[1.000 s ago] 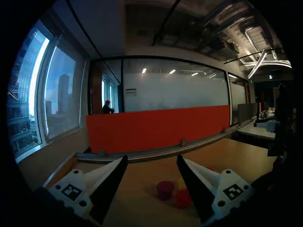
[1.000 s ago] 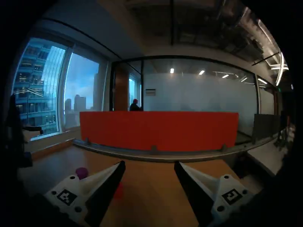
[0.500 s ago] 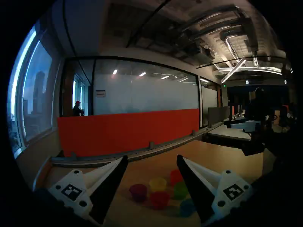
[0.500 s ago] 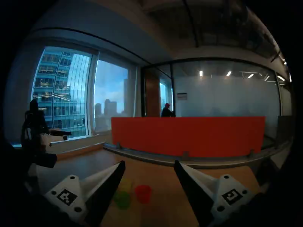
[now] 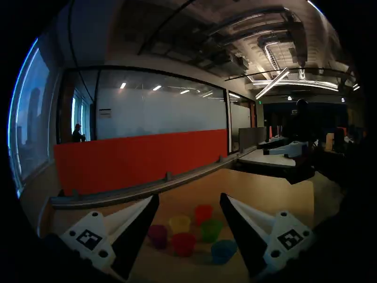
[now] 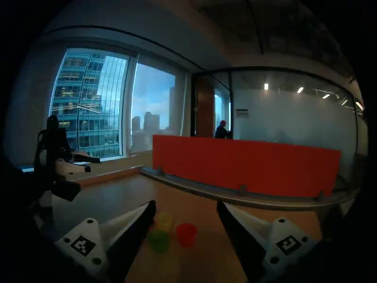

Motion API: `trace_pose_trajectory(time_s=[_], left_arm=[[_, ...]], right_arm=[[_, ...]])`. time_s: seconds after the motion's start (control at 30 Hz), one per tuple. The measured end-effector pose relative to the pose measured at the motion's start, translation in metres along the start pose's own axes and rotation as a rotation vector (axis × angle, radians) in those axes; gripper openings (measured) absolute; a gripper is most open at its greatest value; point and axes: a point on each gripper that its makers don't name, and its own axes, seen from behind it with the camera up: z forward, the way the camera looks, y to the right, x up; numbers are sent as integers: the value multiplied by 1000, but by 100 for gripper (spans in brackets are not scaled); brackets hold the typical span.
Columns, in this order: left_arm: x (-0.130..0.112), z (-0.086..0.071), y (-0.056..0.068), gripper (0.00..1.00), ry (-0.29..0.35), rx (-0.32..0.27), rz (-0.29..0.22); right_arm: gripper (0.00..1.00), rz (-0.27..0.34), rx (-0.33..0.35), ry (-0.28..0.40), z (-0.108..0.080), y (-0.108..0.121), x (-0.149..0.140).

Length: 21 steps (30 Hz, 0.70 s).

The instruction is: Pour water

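Note:
Several small coloured cups stand clustered on the wooden table (image 5: 268,191). In the left gripper view I see a purple cup (image 5: 158,235), a yellow cup (image 5: 180,222), an orange-red cup (image 5: 203,213), a green cup (image 5: 211,229), a red cup (image 5: 183,243) and a blue cup (image 5: 223,250). My left gripper (image 5: 188,198) hangs open above and short of them. The right gripper view shows a yellow cup (image 6: 164,219), a green cup (image 6: 159,239) and a red cup (image 6: 186,233) low between the fingers. My right gripper (image 6: 186,203) is open too, holding nothing.
An orange partition (image 5: 141,155) with a grey rail runs along the table's far edge. Tall windows (image 6: 94,113) lie to the left. The other gripper appears as a dark shape far left (image 6: 56,160) and far right (image 5: 294,151). A person stands far behind the partition.
The left gripper view has swung right, bringing the whole cup cluster between its fingers. The right gripper view has swung left, and three cups now sit between its fingers. Both grippers stayed open.

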Motion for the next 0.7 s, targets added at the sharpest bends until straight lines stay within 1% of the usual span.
trace_pose_trajectory(time_s=[0.17,0.4,0.7], left_arm=[[-10,3,8,96,-27,-49,10],[-30,6,19,96,-59,-113,42],[-61,9,40,96,-107,-184,75]], right_arm=[[100,-2,24,-27,4,-3,-6],[100,-22,49,-88,10,-5,-26],[100,-61,89,-159,18,-13,-53]])
